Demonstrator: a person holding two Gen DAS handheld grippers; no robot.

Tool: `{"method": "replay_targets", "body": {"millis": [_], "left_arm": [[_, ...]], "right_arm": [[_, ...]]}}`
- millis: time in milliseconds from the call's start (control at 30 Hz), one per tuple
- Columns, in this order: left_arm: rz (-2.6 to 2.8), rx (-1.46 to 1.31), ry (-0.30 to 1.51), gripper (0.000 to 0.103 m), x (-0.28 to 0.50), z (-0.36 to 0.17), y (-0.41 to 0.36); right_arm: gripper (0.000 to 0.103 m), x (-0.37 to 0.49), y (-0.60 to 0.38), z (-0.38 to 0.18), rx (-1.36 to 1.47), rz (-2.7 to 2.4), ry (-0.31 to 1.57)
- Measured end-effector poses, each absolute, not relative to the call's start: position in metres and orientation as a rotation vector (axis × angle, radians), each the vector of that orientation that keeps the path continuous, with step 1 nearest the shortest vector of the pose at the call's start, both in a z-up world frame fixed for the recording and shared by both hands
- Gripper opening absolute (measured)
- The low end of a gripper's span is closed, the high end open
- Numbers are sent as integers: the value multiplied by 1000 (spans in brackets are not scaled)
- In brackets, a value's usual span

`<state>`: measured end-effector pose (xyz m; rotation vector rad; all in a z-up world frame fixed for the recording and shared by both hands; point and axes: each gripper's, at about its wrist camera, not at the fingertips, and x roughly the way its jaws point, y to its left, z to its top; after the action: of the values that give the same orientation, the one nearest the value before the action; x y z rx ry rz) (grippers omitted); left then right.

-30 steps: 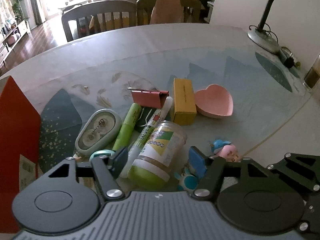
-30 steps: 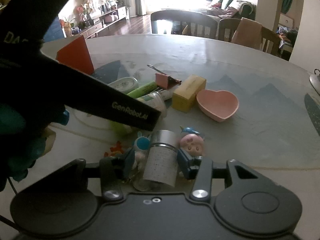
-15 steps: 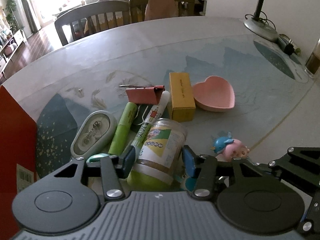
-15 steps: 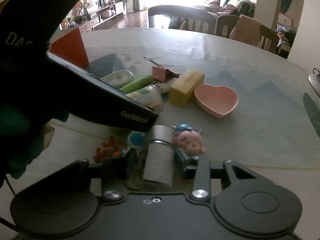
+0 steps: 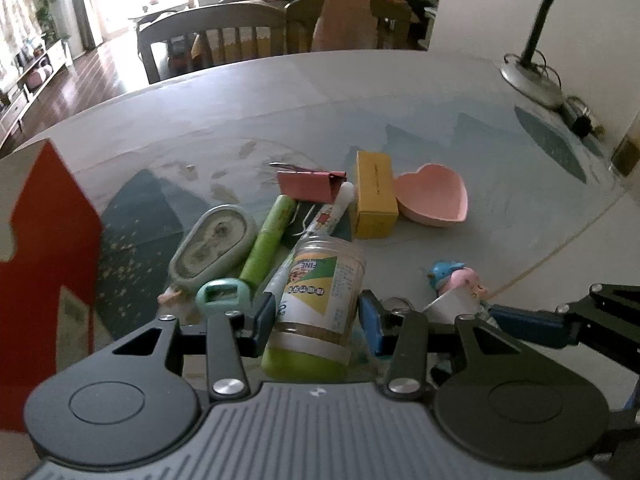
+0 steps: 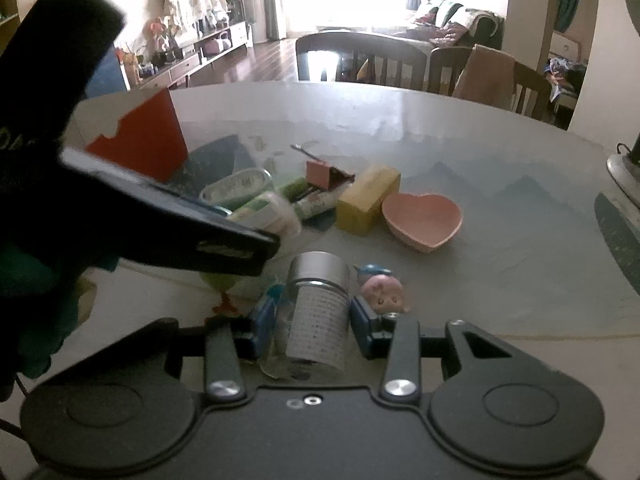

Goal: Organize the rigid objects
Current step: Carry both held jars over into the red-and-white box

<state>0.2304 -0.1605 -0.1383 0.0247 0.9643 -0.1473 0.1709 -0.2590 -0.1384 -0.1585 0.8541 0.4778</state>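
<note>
Dining rm, bright window at the back, wooden chairs at 12 o'clock beyond a round table w/ pale blue-grey patterned cover; desk lamp at 2 o'clock in left wrist view.

Left gripper: jaws have just been closing, now partly closed w/ blue pads against both sides of the green-lidded jar, which sits between them, lid end toward the camera, label w/ green/yellow print facing up. Looks gripped; can't tell if it's off the table.

Right gripper: jaws partly closed, pads on either side of a small glass vial w/ silver cap and a rolled printed paper inside, cap pointing to 12 o'clock. The closing looks finished and the pads appear to press on it.

Rest of clutter, left wrist view, clock from the jar: mint tape dispenser at 10, green marker at 11, white pen just beside it at 12, pink binder clip beyond those, yellow box at 1 touching the pink heart dish. Blue/pink toy figure at 3, near the right gripper's finger. Small teal sharpener-like item at 9, just beside the left pad. Red carton stands at far 9 o'clock edge.
</note>
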Motion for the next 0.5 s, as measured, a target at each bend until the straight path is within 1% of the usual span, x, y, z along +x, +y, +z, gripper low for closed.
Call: {"method": "replay_targets", "body": {"millis": [500], "left_arm": [[-95, -121, 899, 44, 178, -80, -119]], "right_arm": [[41, 151, -255, -81, -147, 524, 768]]}}
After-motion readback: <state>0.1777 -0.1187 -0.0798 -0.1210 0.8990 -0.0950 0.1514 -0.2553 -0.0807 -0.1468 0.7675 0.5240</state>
